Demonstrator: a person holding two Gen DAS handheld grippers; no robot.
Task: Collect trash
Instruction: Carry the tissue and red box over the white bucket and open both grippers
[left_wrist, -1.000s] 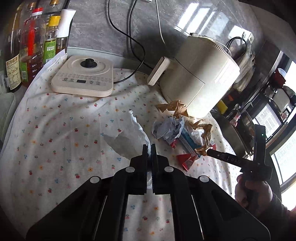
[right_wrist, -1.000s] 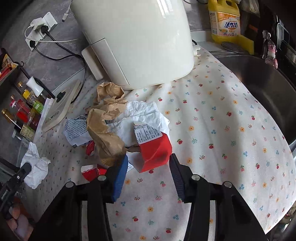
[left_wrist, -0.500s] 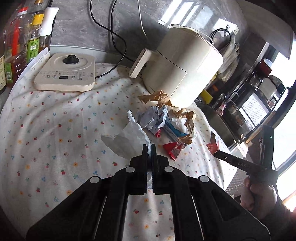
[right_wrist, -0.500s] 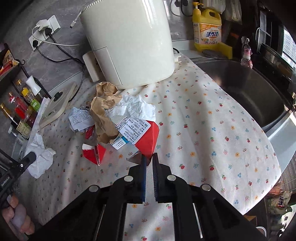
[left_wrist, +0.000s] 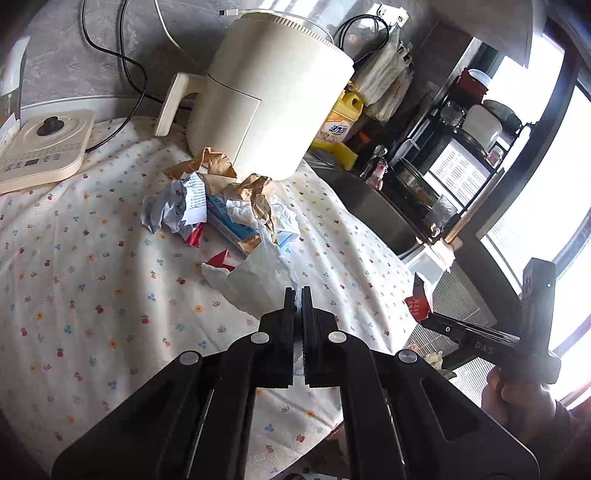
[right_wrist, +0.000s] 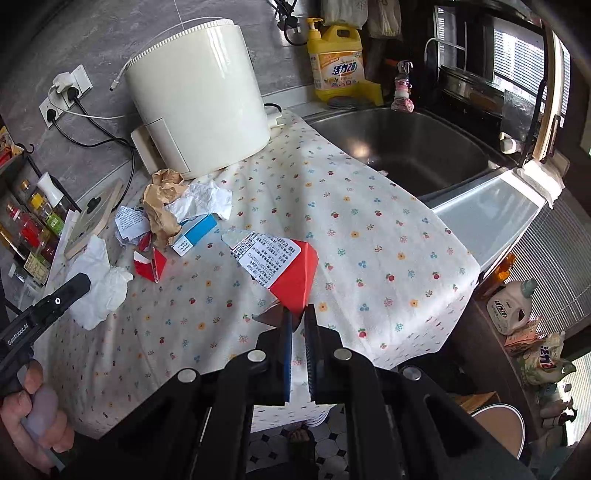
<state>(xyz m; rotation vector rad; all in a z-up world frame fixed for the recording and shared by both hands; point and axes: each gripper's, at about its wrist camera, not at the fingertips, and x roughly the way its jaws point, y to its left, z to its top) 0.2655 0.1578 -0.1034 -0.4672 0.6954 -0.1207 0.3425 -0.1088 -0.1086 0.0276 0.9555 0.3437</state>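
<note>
The left gripper (left_wrist: 299, 291) pinches a white tissue (left_wrist: 258, 273) at frame centre, the right gripper (right_wrist: 299, 314) clamps a red carton (right_wrist: 291, 273) lifted above the cloth (right_wrist: 369, 236), and the remaining scraps (right_wrist: 173, 214) lie upper left by the cooker (right_wrist: 199, 107).

tablecloth (right_wrist: 369, 236): thin cotton-looking cloth under my tools, matt, printed with small flowers, softly creased
air fryer (right_wrist: 199, 110): cream plastic, smooth with a mild sheen
sink (right_wrist: 413, 147): brushed metal, dull shine
tissue (left_wrist: 258, 273): white paper in my left gripper (left_wrist: 298, 291), soft, crumpled, matt
red carton piece (right_wrist: 291, 273): coated card in my right gripper (right_wrist: 298, 314), glossy red, printed white label
brown paper (right_wrist: 160, 199): rough, wrinkled, matt
detergent bottle (right_wrist: 336, 59): yellow plastic, glossy label
my grippers: black matt plastic, metal rivets
</note>
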